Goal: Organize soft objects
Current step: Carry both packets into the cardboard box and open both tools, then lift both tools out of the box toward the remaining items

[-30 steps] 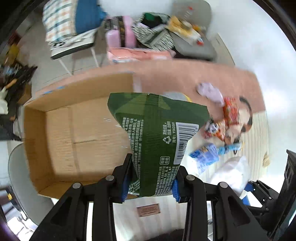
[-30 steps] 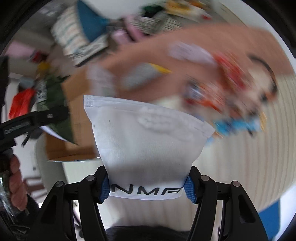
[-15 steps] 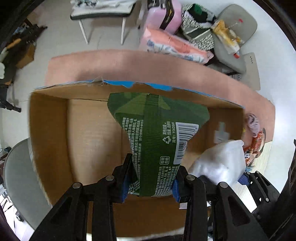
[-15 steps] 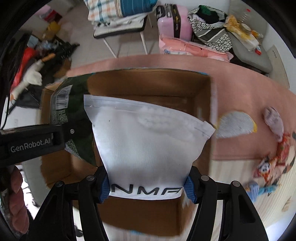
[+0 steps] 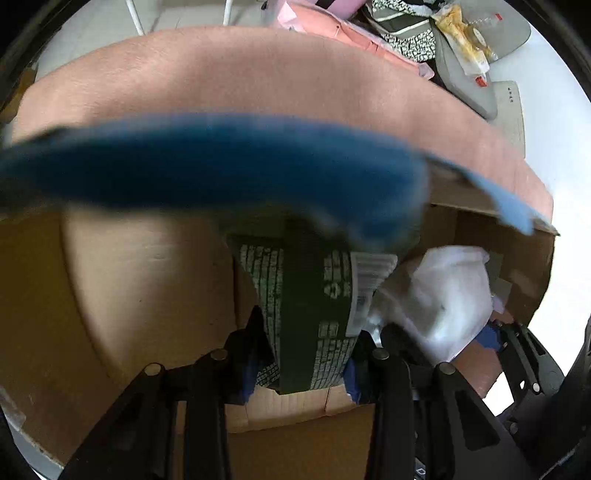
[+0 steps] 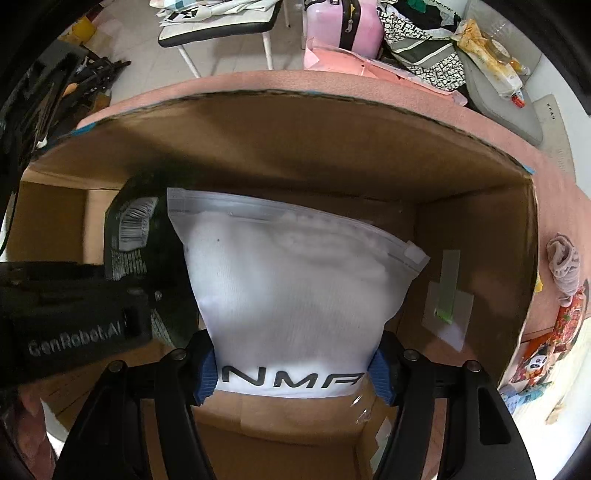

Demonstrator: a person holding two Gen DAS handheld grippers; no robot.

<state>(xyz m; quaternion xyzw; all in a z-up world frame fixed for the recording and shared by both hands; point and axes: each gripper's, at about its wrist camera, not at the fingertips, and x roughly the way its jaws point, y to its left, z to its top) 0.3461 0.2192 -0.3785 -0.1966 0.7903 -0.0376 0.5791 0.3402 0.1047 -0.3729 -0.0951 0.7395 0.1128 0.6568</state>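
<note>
Grippers hold one pack each inside a cardboard box [image 6: 280, 155] on a pink-covered table [image 6: 554, 173]. The right gripper [image 6: 293, 373] is closed to the width of a white zip-seal bag [image 6: 295, 284], its blue pads pinching the bag's printed lower edge while the bag stands upright, zip end toward 12 o'clock, within the box walls. At 9 o'clock in that view the left gripper [image 5: 301, 373] reaches in, clamped narrowly on a dark green snack packet [image 5: 306, 310] with white print and a barcode; the packet sits just beside the white bag, and the two may be touching, though shadow makes that hard to judge. From the left wrist camera a blurred blue-taped edge [image 5: 221, 162], apparently the box rim, crosses the frame above the packet. Small cloth items [image 6: 563, 266] lie on the table at 3 o'clock outside the box; a pink suitcase [image 6: 343, 22] stands at 12 o'clock.
</note>
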